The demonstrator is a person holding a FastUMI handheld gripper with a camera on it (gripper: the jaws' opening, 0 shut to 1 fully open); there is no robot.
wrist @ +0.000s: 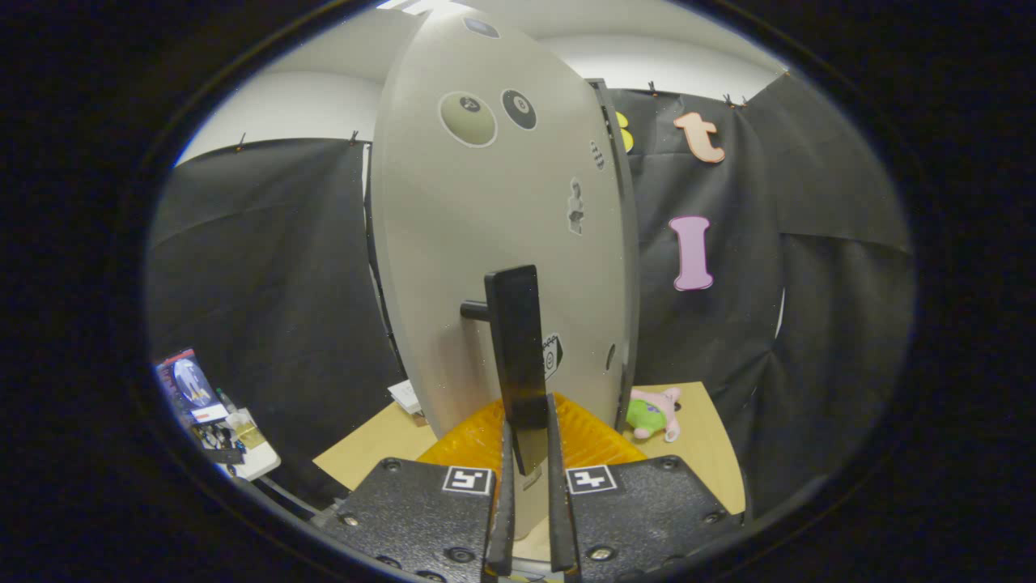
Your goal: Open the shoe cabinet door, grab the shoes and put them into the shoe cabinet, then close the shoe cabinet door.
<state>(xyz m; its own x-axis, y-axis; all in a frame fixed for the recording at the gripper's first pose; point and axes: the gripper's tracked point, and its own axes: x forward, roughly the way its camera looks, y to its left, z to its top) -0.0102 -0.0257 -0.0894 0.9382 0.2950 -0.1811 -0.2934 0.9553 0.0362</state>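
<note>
Grey and speckled, the shoe cabinet door (486,243) stands upright just ahead of the gripper (528,453), with round stickers (486,117) near its top. A dark bar handle (516,348) juts from the door on a short post, and its lower end sits between the two fingers (506,486), which are drawn close and press on it from both sides. Beneath the door lies an orange ribbed mat (595,437) on a wooden tabletop (372,445). A pink and green plush toy (655,413) rests on the table just beside the door's right edge.
</note>
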